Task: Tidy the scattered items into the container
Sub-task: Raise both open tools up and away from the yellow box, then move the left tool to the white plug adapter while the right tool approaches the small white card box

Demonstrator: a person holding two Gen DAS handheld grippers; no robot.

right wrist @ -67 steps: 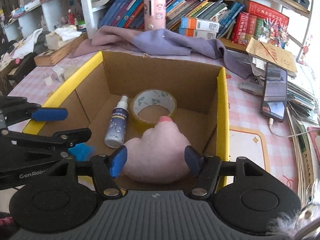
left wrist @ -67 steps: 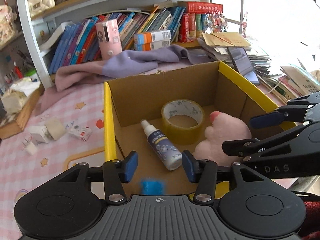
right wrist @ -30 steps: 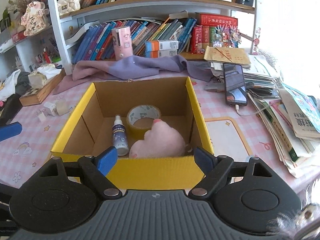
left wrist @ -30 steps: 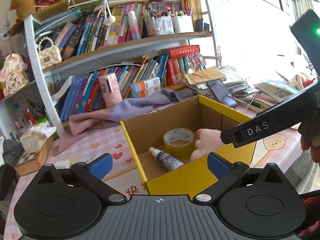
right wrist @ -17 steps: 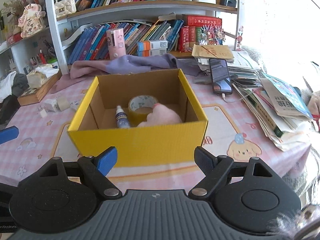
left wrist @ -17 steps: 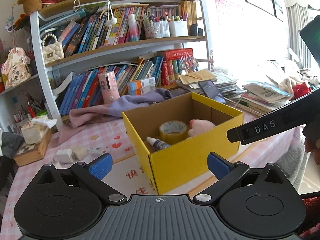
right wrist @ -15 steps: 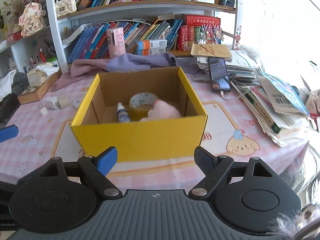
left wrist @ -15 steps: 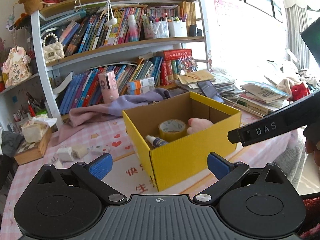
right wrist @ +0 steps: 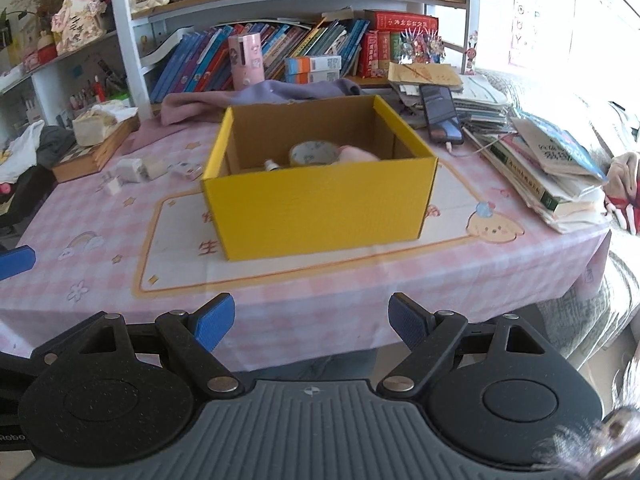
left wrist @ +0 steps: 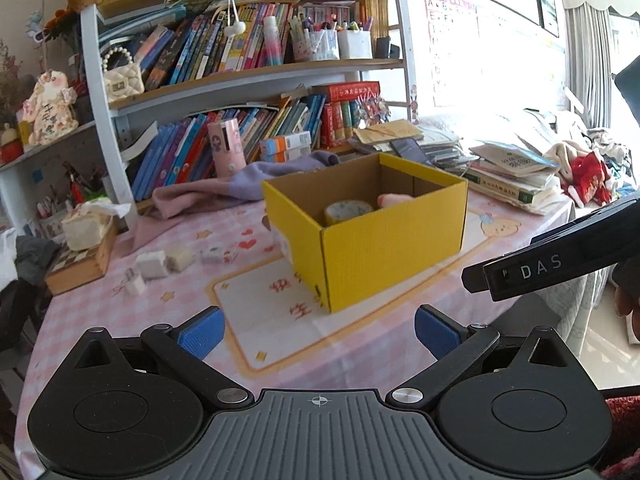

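Note:
A yellow cardboard box [left wrist: 394, 246] [right wrist: 320, 208] stands on the pink checked tablecloth. Inside it I see a roll of tape [left wrist: 347, 211] [right wrist: 314, 153], a pink plush toy [left wrist: 394, 199] [right wrist: 356, 153] and the cap of a spray bottle [right wrist: 271, 165]. My left gripper [left wrist: 318, 330] is open and empty, held back from the box near the table's front edge. My right gripper [right wrist: 311, 322] is open and empty, beyond the table's front edge. Its body shows at the right of the left wrist view [left wrist: 560, 264].
Small white cubes and boxes [left wrist: 154, 264] [right wrist: 138, 170] lie on the cloth left of the box. A purple cloth [left wrist: 224, 190], a tissue box on a wooden tray [left wrist: 86, 232], a bookshelf, and stacked books with a phone [right wrist: 440, 114] surround it.
Both grippers have pulled back and away from the box, and their jaws have opened wide. The box looks smaller and farther in both views.

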